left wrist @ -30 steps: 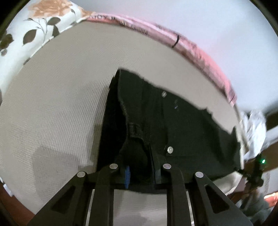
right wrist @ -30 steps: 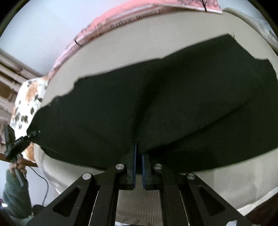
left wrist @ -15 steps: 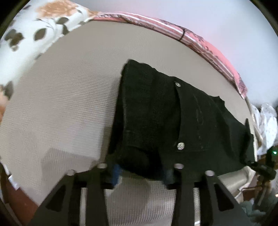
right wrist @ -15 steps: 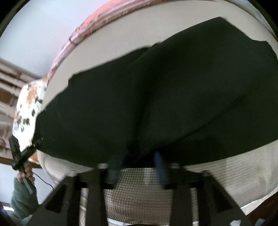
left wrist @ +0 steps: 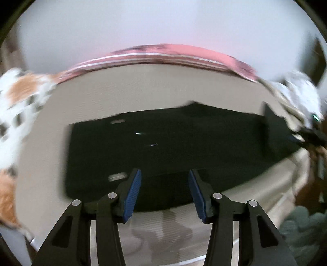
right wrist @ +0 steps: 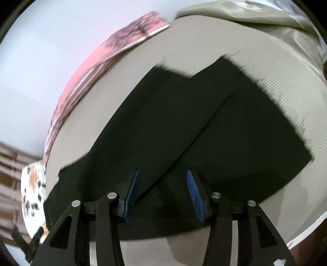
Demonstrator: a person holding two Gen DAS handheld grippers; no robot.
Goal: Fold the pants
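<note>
The black pants [left wrist: 184, 143] lie flat on the beige bed cover [left wrist: 122, 92], stretched left to right, with metal rivets glinting near the waist end at left. My left gripper [left wrist: 164, 194] hovers over their near edge, its jaws opening, and nothing sits between the blue pads [left wrist: 132, 194]. In the right wrist view the pants [right wrist: 204, 133] show two overlapping layers that meet along a diagonal edge. My right gripper [right wrist: 162, 194] stands open above the near hem, holding nothing. Both views are motion-blurred.
A pink striped cloth [left wrist: 173, 55] runs along the far side of the bed. A floral pillow [left wrist: 20, 98] lies at the left and crumpled white fabric [left wrist: 300, 88] at the right. A shiny beige cloth [right wrist: 255, 18] sits past the pants' far end. The bed's front edge is just below both grippers.
Both grippers were shut on the pants' near edge; they have let go, opened and drawn back. Both views have rolled, and the pants now lie flat.
</note>
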